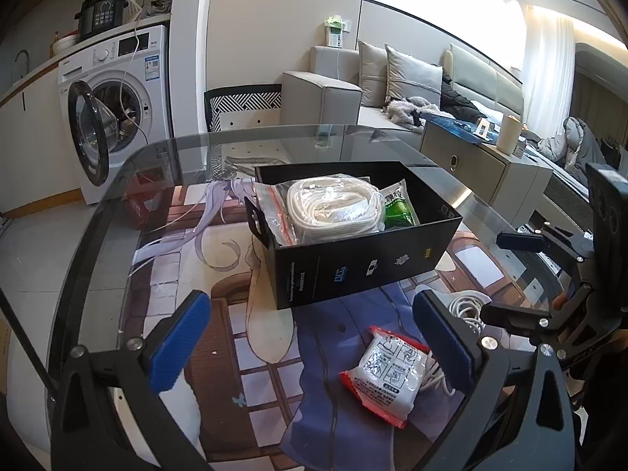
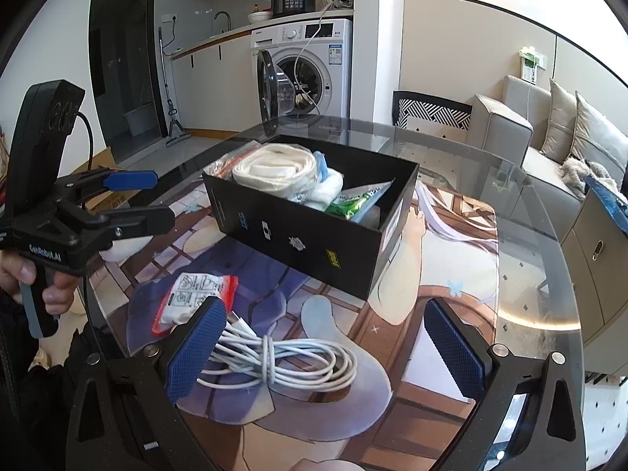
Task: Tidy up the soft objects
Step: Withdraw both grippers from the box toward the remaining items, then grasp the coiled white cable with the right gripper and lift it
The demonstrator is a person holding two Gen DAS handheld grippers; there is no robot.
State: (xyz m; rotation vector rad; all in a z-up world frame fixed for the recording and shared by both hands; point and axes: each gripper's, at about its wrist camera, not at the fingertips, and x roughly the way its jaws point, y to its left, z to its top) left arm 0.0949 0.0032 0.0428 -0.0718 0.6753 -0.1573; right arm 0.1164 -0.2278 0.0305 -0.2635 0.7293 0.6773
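A black box (image 1: 365,263) (image 2: 298,235) stands on the printed mat on the glass table. It holds a bagged white rope coil (image 1: 333,204) (image 2: 274,170), a zip bag and a green packet (image 1: 398,210) (image 2: 349,204). A white packet with red edges (image 1: 386,373) (image 2: 192,294) lies in front of the box, between my left gripper's open blue pads. My left gripper (image 1: 312,347) (image 2: 135,198) is open and empty above it. A bundled white cable (image 2: 282,361) (image 1: 469,306) lies between the open pads of my right gripper (image 2: 325,351) (image 1: 514,276), near its left pad.
The round glass table's edge (image 1: 117,180) curves around the mat. A washing machine (image 1: 117,110) with its door open stands behind. A patterned chair (image 1: 243,108), a sofa (image 1: 353,86) and a low cabinet (image 1: 482,168) lie beyond the table.
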